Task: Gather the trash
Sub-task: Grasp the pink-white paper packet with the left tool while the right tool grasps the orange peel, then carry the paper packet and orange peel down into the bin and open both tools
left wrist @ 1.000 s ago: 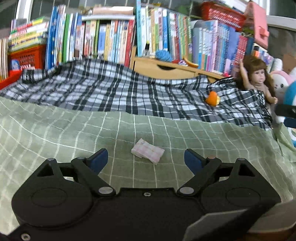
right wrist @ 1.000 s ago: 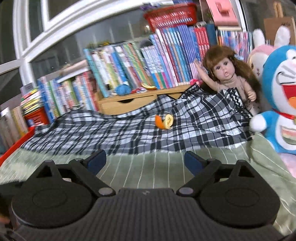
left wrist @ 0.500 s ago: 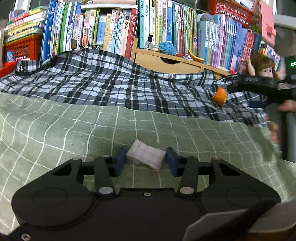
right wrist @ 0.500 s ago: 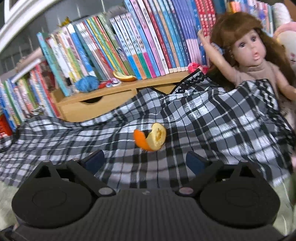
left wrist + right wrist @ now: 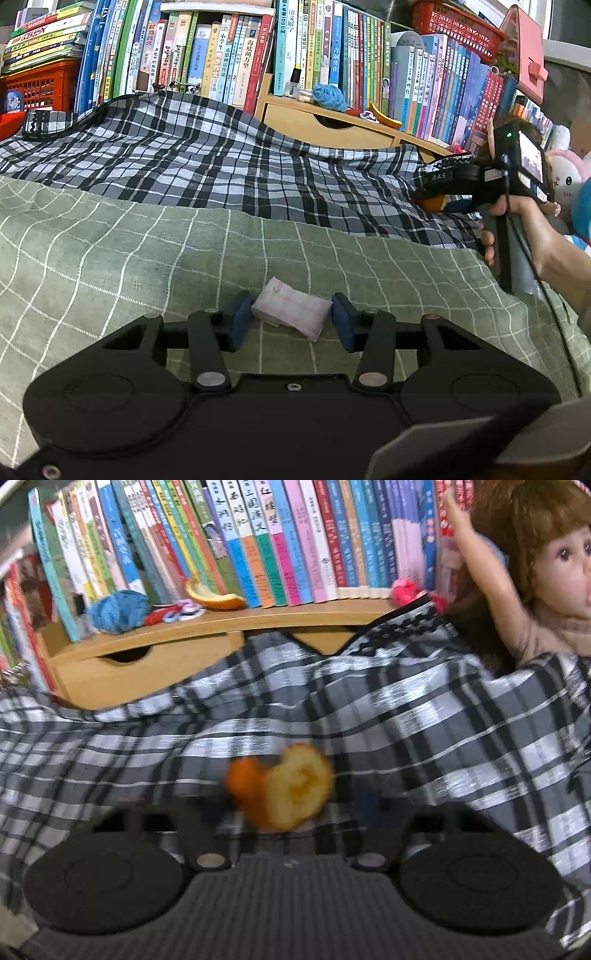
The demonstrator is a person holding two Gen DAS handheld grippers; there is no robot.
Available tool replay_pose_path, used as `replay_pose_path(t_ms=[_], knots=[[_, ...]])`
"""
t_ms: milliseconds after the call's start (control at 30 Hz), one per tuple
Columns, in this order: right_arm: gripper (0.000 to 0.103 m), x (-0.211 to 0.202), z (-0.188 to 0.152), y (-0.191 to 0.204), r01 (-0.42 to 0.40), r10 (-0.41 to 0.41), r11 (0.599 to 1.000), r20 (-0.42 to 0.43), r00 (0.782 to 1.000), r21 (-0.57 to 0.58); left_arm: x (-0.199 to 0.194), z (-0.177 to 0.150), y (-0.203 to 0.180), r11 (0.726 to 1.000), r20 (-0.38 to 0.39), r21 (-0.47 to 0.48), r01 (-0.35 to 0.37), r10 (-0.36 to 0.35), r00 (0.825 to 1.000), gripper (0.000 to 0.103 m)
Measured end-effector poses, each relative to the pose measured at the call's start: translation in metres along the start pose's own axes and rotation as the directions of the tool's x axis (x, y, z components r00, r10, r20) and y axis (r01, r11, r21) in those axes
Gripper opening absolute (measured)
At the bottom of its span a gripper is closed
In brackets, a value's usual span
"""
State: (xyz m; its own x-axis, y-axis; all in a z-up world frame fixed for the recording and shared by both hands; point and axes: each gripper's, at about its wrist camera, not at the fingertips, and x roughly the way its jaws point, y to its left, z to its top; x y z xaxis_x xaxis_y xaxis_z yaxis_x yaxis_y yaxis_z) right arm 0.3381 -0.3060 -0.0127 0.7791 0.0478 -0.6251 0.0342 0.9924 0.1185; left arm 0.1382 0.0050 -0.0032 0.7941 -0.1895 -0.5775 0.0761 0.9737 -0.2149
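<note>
A small pink tissue packet (image 5: pixel 291 313) lies on the green checked blanket (image 5: pixel 110 258). My left gripper (image 5: pixel 291 323) is shut on it, one blue pad at each end. An orange peel (image 5: pixel 284 790) rests on the grey plaid cloth (image 5: pixel 443 738). My right gripper (image 5: pixel 291 806) has its fingers drawn in against the peel's sides, though that view is blurred by motion. In the left wrist view a hand (image 5: pixel 524 229) holds the right tool at the far right, over the peel (image 5: pixel 434 203).
A wooden drawer shelf (image 5: pixel 147 664) with rows of books stands behind the bed. It carries a blue yarn ball (image 5: pixel 118 609) and another peel (image 5: pixel 214 598). A doll (image 5: pixel 546 590) and plush toys (image 5: pixel 565 177) sit at the right.
The right gripper moved forward to the orange peel and its fingers came inward around it. The left gripper shut on the pink packet half a second ago and has stayed there.
</note>
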Motion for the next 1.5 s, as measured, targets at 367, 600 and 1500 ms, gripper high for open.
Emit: replay_pose_path(t_ms=[367, 600, 1500], knots=[[0.033, -0.099, -0.015, 0.011, -0.146, 0.149, 0.988, 0.075, 0.986, -0.051, -0.036, 0.007, -0.002, 1.000, 0.062, -0.008, -0.012, 0.013, 0.998, 0.044], [0.033, -0.185, -0.060, 0.031, -0.230, 0.239, 0.967, 0.074, 0.968, -0.107, -0.086, 0.000, -0.014, 1.000, 0.085, 0.029, 0.005, -0.007, 0.996, 0.044], [0.036, -0.381, -0.242, 0.052, -0.336, 0.341, 0.924, -0.001, 0.940, -0.182, -0.233, -0.110, -0.042, 0.988, 0.017, 0.144, 0.048, -0.051, 0.999, 0.044]])
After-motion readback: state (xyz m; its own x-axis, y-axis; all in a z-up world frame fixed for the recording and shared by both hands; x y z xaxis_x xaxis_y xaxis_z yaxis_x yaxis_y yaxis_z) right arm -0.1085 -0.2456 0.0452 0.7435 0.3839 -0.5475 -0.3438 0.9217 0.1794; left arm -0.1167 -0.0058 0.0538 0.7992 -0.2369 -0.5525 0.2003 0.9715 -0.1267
